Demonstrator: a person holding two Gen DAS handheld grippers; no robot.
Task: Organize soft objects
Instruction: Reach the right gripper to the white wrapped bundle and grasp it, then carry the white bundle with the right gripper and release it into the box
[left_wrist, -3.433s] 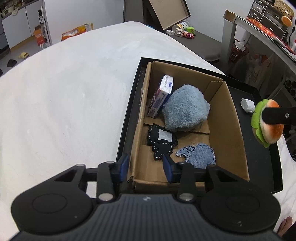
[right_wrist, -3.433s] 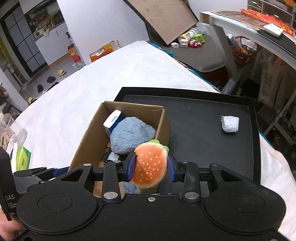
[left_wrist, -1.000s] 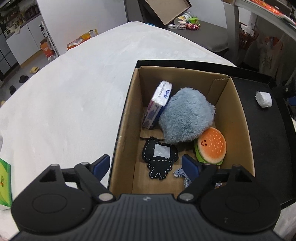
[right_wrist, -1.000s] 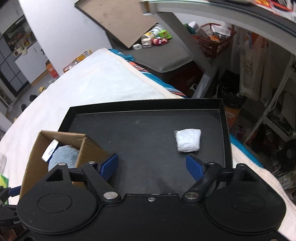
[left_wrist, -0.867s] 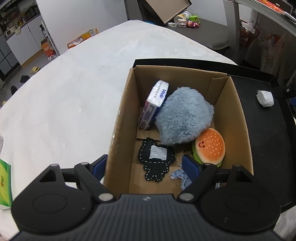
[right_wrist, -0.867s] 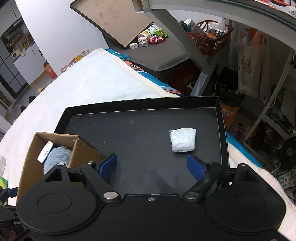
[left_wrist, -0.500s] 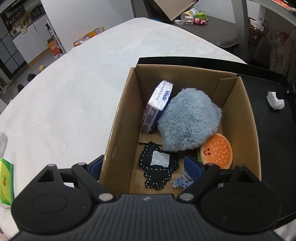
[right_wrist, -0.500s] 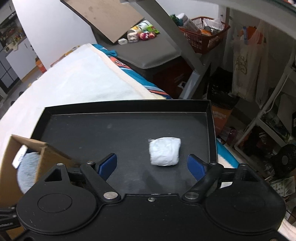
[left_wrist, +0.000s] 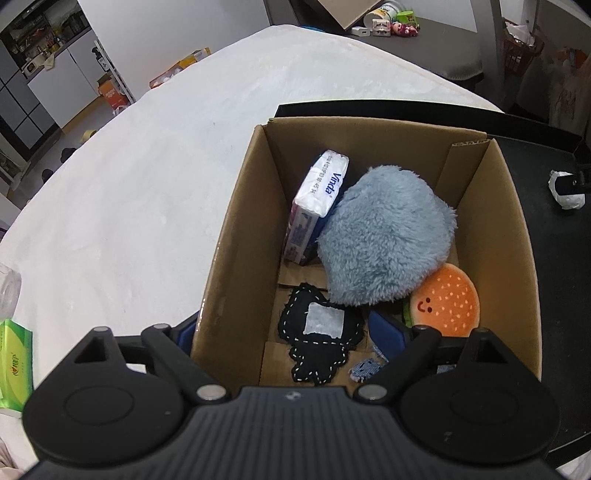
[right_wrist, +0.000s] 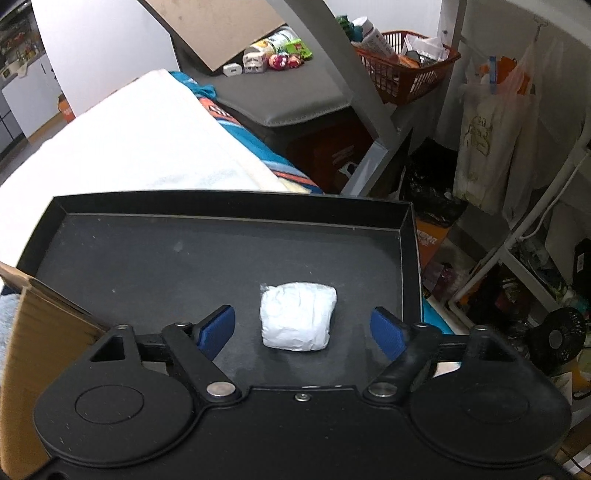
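The right gripper points down over a black tray, and its jaws are closing with a white wrapped bundle between them; the blue pads stand clear of the bundle on both sides, so nothing is gripped. The bundle lies on the tray floor toward the tray's right wall. At the left edge of this view a corner of the cardboard box stands on the same tray.

The left gripper is spread wide and straddles the near left wall of the cardboard box, one pad outside the wall and one inside, without pressing on it. Inside the box, a black stitched patch lies flat near the gripper, with a scrap of denim just beside it. A burger plush sits against the right wall, touching a fluffy blue plush in the middle. A tissue pack leans on edge at the far left. The white bundle shows on the tray to the right, beyond the box. A green packet lies on the white tabletop at the near left.
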